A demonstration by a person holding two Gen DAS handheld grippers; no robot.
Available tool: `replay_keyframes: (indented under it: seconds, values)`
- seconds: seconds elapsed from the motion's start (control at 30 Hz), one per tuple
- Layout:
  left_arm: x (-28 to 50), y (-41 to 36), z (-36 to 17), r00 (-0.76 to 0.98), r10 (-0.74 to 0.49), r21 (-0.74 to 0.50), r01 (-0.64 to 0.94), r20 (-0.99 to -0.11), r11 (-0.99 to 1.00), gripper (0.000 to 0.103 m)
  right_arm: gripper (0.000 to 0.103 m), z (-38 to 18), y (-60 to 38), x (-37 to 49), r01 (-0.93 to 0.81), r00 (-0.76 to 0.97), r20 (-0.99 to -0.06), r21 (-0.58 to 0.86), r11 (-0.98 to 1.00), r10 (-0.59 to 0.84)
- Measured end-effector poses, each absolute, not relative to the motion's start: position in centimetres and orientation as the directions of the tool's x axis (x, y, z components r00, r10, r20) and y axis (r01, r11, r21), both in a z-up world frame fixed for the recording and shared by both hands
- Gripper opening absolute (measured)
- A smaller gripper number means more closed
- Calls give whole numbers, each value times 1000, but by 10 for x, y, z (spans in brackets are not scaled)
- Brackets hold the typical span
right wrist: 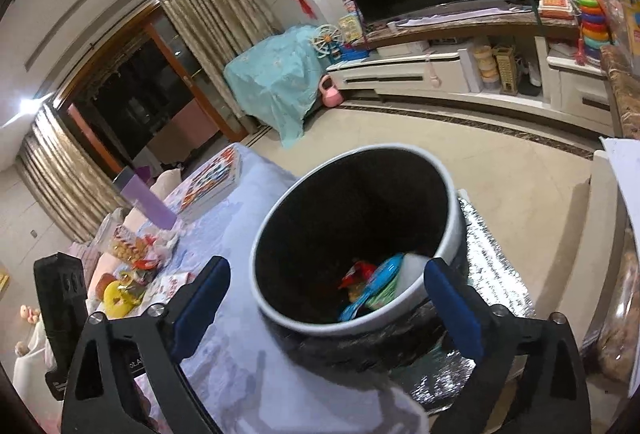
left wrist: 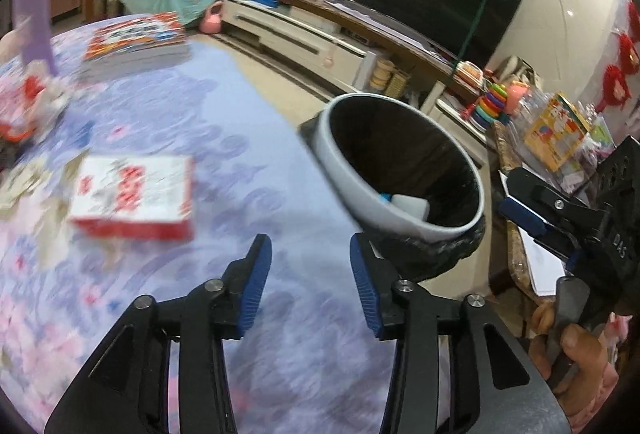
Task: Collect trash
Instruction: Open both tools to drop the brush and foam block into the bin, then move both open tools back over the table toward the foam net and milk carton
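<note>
Right tool (right wrist: 326, 304) spread wide over the bin (right wrist: 356, 322), empty; left tool (left wrist: 310, 286) partly spread, empty, lower centre.

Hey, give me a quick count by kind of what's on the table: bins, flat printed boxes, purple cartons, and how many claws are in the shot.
Trash bins: 1, grey rim, black liner
Flat red-and-white printed boxes: 2, one near, one at the far edge
Purple cartons: 1
Claws: 2, left claw and right claw
Total: 6
</note>
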State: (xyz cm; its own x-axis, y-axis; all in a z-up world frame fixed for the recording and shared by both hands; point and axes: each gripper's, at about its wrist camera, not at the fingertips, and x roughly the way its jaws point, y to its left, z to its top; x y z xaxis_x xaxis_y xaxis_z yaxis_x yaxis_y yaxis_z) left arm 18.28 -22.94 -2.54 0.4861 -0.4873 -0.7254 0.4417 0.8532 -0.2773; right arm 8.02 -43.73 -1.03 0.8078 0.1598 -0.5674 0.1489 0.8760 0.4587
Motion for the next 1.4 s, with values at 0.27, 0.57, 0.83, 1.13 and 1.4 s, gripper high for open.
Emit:
replay_keyframes:
  seconds: [0.27, 0.57, 0.83, 1.13, 1.4]
  values:
    - [170, -169, -36, 517, -447, -311, 331, -730, 891, 47, 101, -12, -397, 79, 58, 795, -560, 454, 889, 233]
    - [159, -106, -46, 558, -387, -323, 215, -734, 922, 47, 102, -20, -352, 86, -55, 748, -575, 444, 894, 331]
    - [155, -59, -54, 579, -342, -333, 127, -740, 934, 49, 102, -20, -305, 94, -159, 705, -597, 392, 906, 382]
    - [159, -16, -56, 609, -281, -331, 32, -742, 943, 51, 102, -30, -273, 114, -225, 653, -634, 360, 906, 414]
    - [169, 19, -57, 627, -242, -347, -48, -740, 937, 59, 102, -37, -254, 128, -272, 616, -665, 324, 906, 422]
